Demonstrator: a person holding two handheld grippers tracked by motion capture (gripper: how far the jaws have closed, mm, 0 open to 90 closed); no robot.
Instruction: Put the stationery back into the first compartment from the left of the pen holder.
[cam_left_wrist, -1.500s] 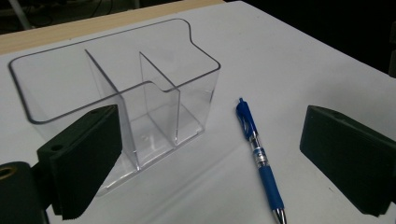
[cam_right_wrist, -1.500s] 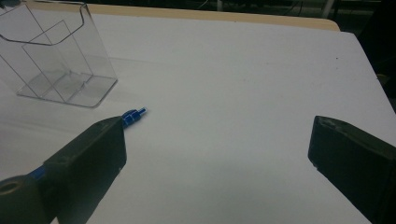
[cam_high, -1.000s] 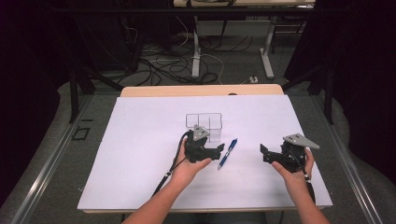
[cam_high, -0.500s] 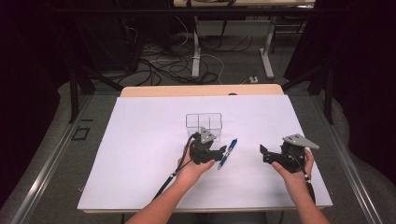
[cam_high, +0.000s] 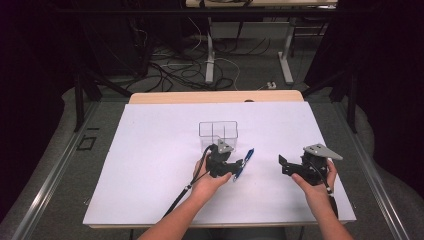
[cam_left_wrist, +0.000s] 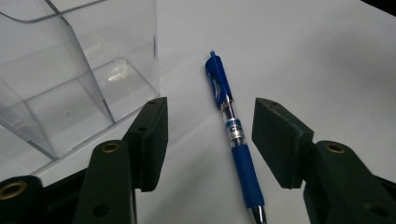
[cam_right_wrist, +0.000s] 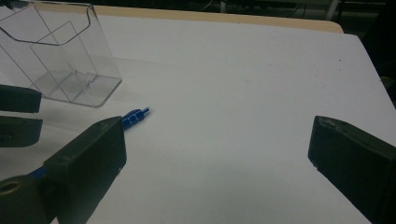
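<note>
White table cover (cam_high: 150, 165) carries a clear plastic organizer (cam_high: 218, 135) near its middle, with a blue pen (cam_high: 244, 163) lying flat just beside it at about four o'clock. Left gripper (cam_left_wrist: 209, 140) straddles the pen, its jaws having just been closing, pads not yet touching the barrel. Right gripper (cam_high: 283, 164) waits well apart at three o'clock, jaws spread wide and empty. Pickup appears under way; next, the jaws likely need to pinch the pen squarely before lifting.
</note>
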